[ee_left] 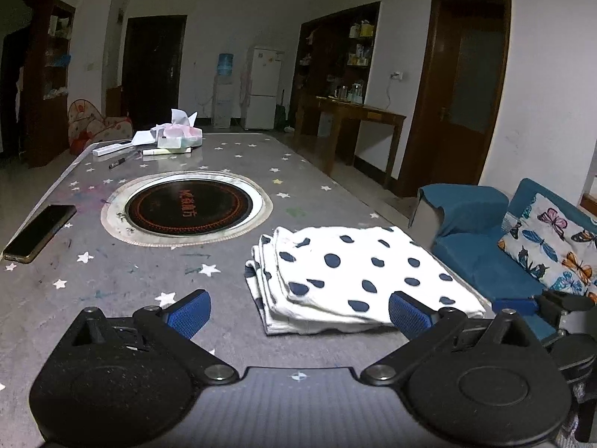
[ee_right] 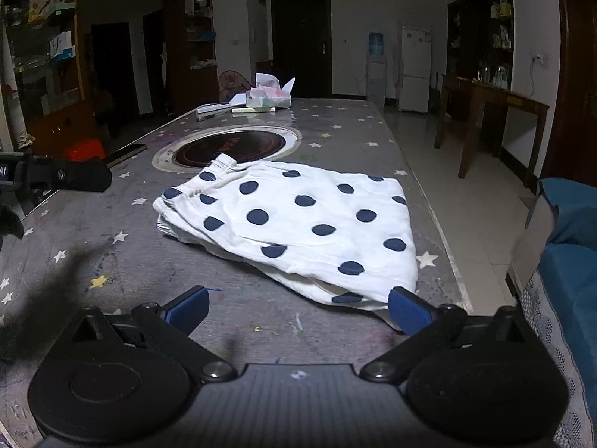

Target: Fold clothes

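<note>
Both the left gripper [ee_left: 298,315] and the right gripper [ee_right: 298,310] are hanging wide apart, gripping nothing. The folded white cloth garment with navy dots [ee_right: 298,220] is lying, seemingly layered, on the grey star-patterned table [ee_left: 112,280] beside the round black inset hob [ee_left: 186,211].

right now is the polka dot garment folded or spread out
Folded: the polka dot garment lies as a compact stack on the table, layered edges showing at its left side; neither claw holds it.
</note>
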The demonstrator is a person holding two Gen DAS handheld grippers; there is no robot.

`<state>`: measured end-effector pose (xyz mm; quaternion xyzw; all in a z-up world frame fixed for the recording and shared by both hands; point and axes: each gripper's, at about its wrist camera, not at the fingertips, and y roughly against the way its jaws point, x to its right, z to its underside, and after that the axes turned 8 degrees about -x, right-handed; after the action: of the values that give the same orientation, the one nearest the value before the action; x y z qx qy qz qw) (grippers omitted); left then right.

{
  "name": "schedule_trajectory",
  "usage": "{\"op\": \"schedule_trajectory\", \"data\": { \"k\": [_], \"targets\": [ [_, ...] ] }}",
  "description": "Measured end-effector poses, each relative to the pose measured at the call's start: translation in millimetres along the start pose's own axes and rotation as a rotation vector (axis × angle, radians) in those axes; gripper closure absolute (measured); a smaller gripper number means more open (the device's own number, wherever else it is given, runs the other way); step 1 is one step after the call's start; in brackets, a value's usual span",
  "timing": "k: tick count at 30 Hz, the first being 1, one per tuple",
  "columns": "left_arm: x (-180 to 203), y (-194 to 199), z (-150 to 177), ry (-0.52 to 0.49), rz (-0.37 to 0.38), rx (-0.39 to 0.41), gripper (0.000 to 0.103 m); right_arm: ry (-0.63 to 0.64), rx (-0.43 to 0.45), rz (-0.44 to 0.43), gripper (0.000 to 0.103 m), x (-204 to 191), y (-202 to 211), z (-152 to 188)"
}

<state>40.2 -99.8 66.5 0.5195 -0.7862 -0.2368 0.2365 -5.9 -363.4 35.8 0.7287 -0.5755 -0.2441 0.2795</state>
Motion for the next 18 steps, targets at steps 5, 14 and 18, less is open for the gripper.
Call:
{"op": "schedule_trajectory", "data": {
  "k": [5,14,18],
  "targets": [
    [2.8,5.4,12.4,-0.016,-0.033,-0.018,0.0,-0.001,0.003,0.011,0.0,-9.0,2.1,2.3],
    [-1.3,8.6,35.2,0.03,-0.069,-0.073,0.0,-0.065,0.004,0.018,0.0,-19.5,7.5,9.9],
    [-3.0,12.5,42.9,0.048,-0.075,-0.087,0.0,-0.066,0.01,0.031,0.0,-29.1,9.1,15.6]
  ]
}}
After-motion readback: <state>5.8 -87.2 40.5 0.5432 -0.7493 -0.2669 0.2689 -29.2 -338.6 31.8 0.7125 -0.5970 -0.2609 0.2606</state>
